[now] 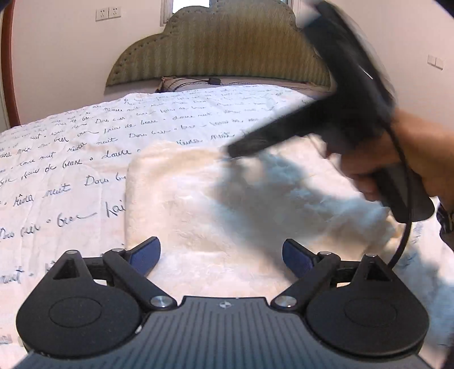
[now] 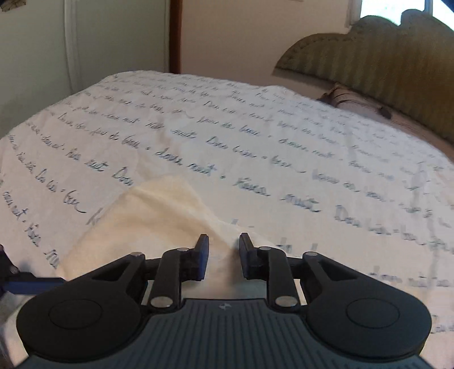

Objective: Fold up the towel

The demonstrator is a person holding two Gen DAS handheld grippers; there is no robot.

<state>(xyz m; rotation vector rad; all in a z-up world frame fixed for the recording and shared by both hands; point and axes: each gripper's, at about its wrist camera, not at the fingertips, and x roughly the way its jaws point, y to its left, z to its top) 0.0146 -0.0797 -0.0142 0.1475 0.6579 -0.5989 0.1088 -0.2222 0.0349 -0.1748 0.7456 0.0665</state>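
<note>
A cream fluffy towel [image 1: 184,204] lies on the bed, its left edge folded over. My left gripper [image 1: 221,244] hovers wide open above the towel's near edge with nothing between its blue pads. My right gripper [image 1: 231,150], blurred and held by a hand [image 1: 411,147], reaches in from the right with a lifted part of the towel at its tips. In the right wrist view the right gripper [image 2: 224,241] stands narrow, and the towel [image 2: 159,210] rises in a fold up into its jaws. The far side of that fold is hidden.
The bed has a white bedspread [image 1: 85,147] printed with dark handwriting. A padded green headboard [image 1: 218,48] stands at the far end, with a pillow [image 2: 346,99] and a black cable [image 1: 198,82] below it. Wall sockets [image 1: 109,12] are at the upper left.
</note>
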